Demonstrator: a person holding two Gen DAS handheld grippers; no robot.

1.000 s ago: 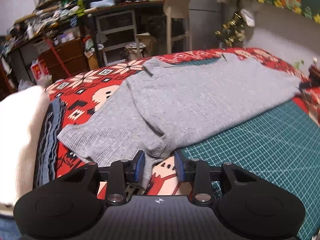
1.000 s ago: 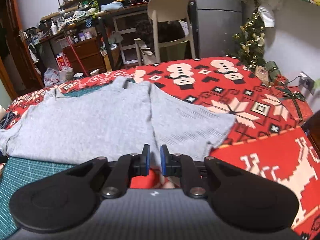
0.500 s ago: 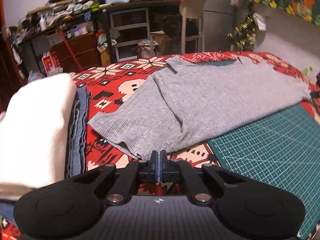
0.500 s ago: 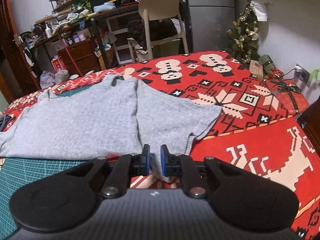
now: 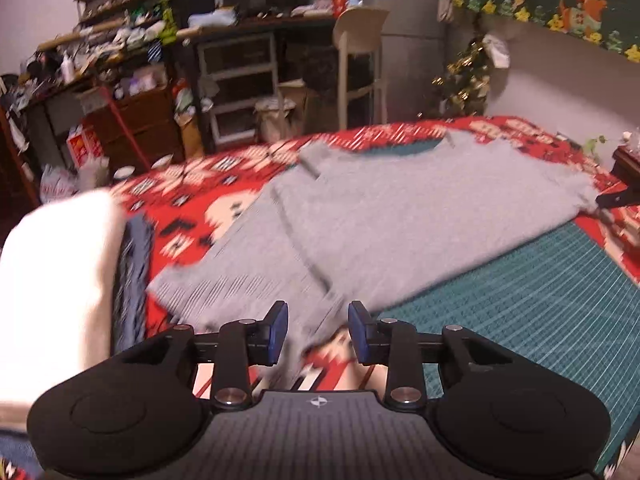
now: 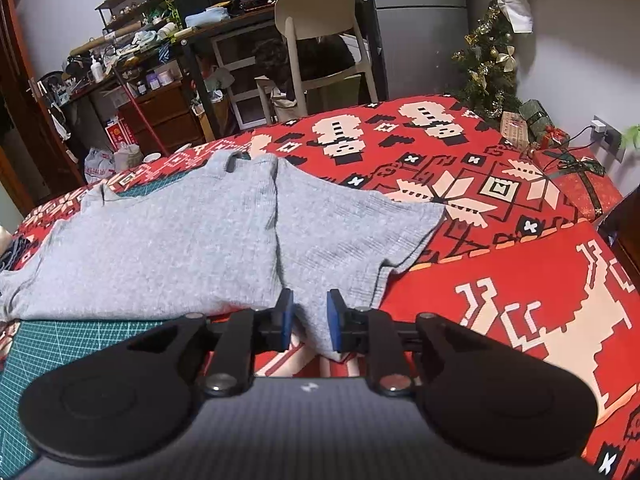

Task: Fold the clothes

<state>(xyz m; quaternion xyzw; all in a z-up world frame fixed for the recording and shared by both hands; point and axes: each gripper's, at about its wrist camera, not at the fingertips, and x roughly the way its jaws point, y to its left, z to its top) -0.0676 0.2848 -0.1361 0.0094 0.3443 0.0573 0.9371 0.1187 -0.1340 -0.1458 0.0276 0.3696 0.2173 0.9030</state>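
Left gripper angled down over near edge, jaws opening, grey sweater hem between pads, not pinched. Right gripper same tilt, opening narrowly, sleeve corner between. Sweater flat on red blanket, partly over green mat.

Matte black left gripper and right gripper, alike in build. Blue pads on slim black fingers, silver screws at the pivots, two round black lobes either side, ribbed grey body bearing a small white emblem.
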